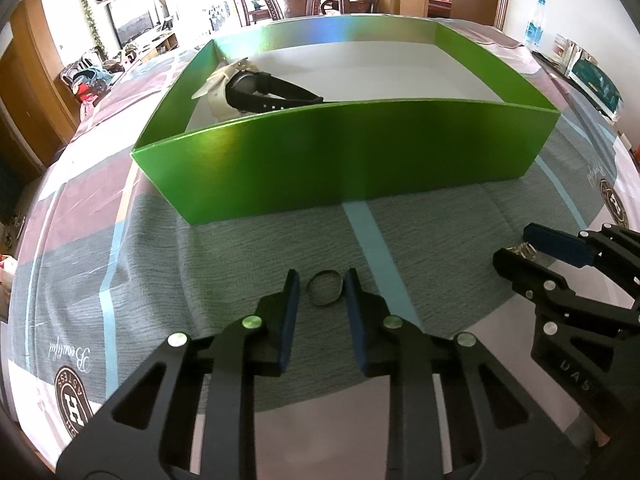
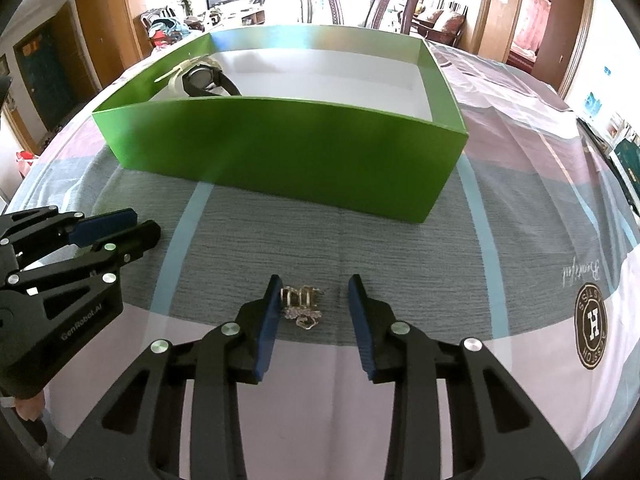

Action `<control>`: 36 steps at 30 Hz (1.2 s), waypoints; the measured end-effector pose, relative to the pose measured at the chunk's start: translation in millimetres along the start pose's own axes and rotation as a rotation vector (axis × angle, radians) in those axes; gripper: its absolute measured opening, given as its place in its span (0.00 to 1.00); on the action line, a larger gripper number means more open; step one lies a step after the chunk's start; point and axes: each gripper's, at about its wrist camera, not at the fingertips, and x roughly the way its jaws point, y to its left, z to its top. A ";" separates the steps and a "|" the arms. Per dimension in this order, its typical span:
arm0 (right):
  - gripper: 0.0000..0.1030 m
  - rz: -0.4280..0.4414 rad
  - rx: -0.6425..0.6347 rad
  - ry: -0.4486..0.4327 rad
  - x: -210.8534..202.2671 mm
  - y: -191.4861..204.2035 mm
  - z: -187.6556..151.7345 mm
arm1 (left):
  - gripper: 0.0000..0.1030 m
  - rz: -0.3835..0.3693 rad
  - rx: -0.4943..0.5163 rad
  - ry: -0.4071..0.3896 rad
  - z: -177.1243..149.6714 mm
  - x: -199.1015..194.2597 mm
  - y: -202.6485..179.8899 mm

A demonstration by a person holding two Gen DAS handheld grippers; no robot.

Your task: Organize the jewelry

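Ring [image 1: 325, 289] flanked by left gripper [image 1: 320, 286] fingers, apart, right pad touching; silver clip [image 2: 301, 306] framed by right gripper [image 2: 314, 294] fingers, apart; watches [image 1: 256, 88] seen in green box [image 1: 340, 152]

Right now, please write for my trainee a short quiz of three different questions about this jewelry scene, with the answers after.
1. True or false: the ring lies on the tablecloth between the fingers of the left gripper.
2. What is already inside the green box? A) a necklace B) a black watch and a pale watch C) nothing
3. Fill in: in front of the right gripper lies a silvery ____ piece, nearer to its left finger.

Key:
1. True.
2. B: the black watch lies over the pale watch, in the box's left corner.
3. Jewelry; the jewelry piece is not yet lifted.
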 end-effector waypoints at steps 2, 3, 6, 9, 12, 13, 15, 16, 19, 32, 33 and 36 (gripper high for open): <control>0.34 0.000 0.001 -0.001 0.1 0.3 0.1 | 0.23 0.000 0.001 -0.001 0.0 -0.1 -0.4; 0.34 0.000 0.002 -0.001 0.1 0.2 0.1 | 0.23 -0.001 0.000 -0.001 -0.2 -0.2 -0.2; 0.34 0.000 0.002 -0.002 0.0 0.1 0.1 | 0.23 -0.009 -0.007 0.001 -0.5 -0.1 1.0; 0.34 -0.001 0.001 -0.002 -0.1 0.3 0.0 | 0.20 -0.016 -0.007 0.001 -0.7 -0.1 1.8; 0.22 0.017 -0.011 -0.004 -1.9 2.8 -0.4 | 0.19 -0.011 0.003 -0.002 -1.1 -0.6 -0.1; 0.20 0.014 -0.016 -0.004 -2.3 4.2 -0.6 | 0.19 -0.010 0.004 -0.002 -1.3 -0.9 -0.1; 0.20 0.010 -0.021 -0.007 -3.1 5.1 -0.9 | 0.19 -0.012 0.003 -0.001 -1.3 -1.3 0.0; 0.20 0.016 -0.018 -0.005 -3.2 4.4 -0.8 | 0.19 -0.013 0.003 -0.001 -1.4 -1.5 0.3; 0.20 0.022 -0.013 -0.004 -3.2 4.8 -0.6 | 0.19 -0.017 0.000 0.001 -2.5 -2.2 0.7; 0.20 0.006 -0.034 -0.010 -8.7 12.8 0.9 | 0.19 -0.016 -0.012 0.006 -3.9 -6.6 6.9; 0.20 0.004 -0.032 -0.008 -7.9 12.8 0.9 | 0.19 -0.016 -0.013 0.007 -4.0 -6.3 6.8; 0.20 -0.010 -0.017 0.007 -4.9 10.8 -0.3 | 0.19 -0.017 -0.017 0.013 -4.0 -4.6 6.5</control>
